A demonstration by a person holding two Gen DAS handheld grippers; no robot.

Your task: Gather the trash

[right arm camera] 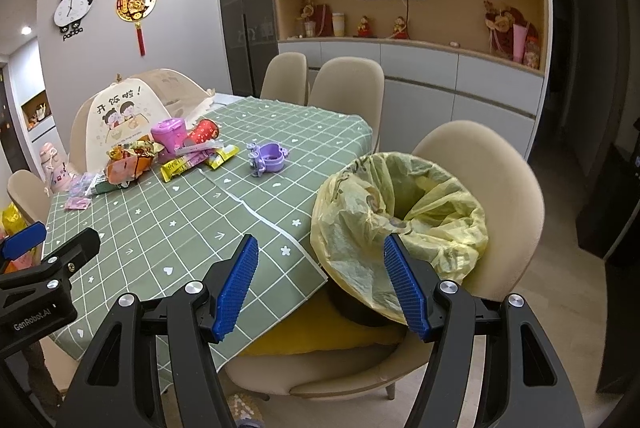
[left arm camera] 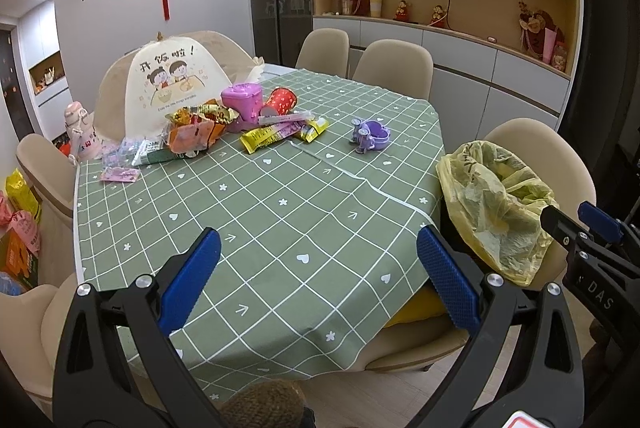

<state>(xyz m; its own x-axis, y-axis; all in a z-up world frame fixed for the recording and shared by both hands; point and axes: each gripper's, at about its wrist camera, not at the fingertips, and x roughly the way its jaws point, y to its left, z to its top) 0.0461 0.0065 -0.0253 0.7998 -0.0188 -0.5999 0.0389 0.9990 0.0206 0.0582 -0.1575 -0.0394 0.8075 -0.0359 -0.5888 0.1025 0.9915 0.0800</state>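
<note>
Green checked tablecloth point(left arm camera: 280, 212) covers the table. On a chair at the near right stands the yellow-lined bin point(right arm camera: 404, 212), just beyond the empty, spread right gripper point(right arm camera: 320, 280). Wrappers point(left arm camera: 208, 132) lie far left, well beyond the spread left gripper point(left arm camera: 320, 268).

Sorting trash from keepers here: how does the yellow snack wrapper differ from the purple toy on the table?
The yellow snack wrapper is flat, crinkled and shiny, lying in the litter pile; the purple toy is a rigid moulded plastic piece standing alone, apart from the pile. Both rest on the green checked tablecloth, untouched by either tool.
</note>
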